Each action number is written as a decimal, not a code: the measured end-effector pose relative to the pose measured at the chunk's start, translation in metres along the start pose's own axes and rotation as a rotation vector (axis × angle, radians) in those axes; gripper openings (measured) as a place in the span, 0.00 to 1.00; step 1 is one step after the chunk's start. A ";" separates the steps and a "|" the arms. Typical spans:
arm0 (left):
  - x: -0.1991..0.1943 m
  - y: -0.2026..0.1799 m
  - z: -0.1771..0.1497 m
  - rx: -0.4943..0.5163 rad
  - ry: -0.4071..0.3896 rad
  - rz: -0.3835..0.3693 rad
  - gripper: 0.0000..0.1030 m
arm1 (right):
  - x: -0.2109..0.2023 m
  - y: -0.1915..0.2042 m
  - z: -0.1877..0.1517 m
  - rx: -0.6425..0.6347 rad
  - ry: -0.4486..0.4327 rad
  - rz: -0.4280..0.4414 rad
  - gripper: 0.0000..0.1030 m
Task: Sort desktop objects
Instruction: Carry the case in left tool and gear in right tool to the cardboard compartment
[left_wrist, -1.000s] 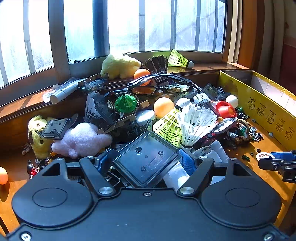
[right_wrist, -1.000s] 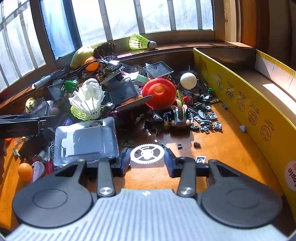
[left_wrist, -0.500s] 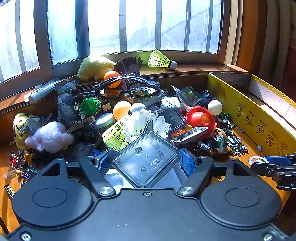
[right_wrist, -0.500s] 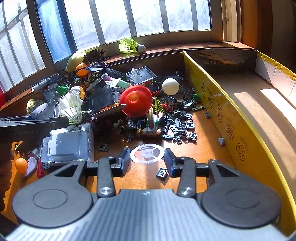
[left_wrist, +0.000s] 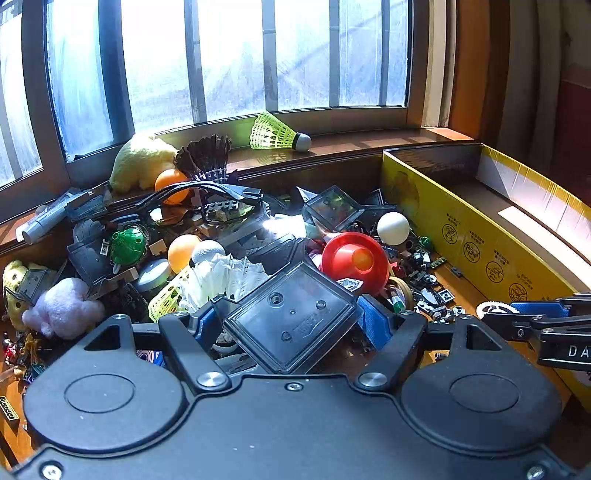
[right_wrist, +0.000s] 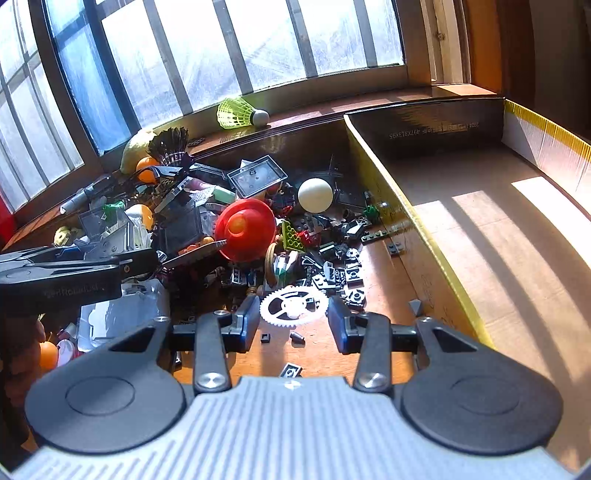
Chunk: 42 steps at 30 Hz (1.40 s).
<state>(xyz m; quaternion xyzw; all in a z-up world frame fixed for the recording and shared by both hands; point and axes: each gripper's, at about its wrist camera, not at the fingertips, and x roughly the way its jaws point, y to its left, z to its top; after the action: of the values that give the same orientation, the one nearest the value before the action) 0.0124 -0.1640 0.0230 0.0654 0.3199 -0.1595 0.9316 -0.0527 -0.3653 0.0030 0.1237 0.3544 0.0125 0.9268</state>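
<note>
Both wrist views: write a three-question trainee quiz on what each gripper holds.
1. True or false: the left gripper grips a clear case.
2. What does the right gripper hold? A) white ball B) white gear C) red cone
3. Fill in: the yellow box lies to the right gripper's ____.

Key: 1 true; 2 B; 3 right.

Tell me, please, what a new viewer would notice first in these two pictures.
The big heap of mixed toys below the window, with a bright red plastic funnel in it. Next, the left gripper holding a clear square plastic lid, and the right gripper holding a white toothed gear wheel.
</note>
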 end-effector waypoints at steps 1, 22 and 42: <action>0.001 -0.001 0.002 0.000 -0.005 -0.019 0.73 | -0.001 0.000 0.001 0.004 0.002 -0.006 0.44; 0.026 -0.062 0.027 0.044 0.003 -0.127 0.73 | -0.027 -0.047 0.023 0.084 -0.068 -0.057 0.44; 0.048 -0.154 0.085 0.174 -0.077 -0.251 0.73 | -0.026 -0.114 0.045 0.138 -0.047 -0.326 0.44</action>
<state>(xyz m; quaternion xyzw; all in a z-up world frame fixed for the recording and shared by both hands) 0.0450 -0.3404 0.0577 0.0992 0.2744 -0.3043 0.9068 -0.0499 -0.4890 0.0255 0.1280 0.3482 -0.1652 0.9138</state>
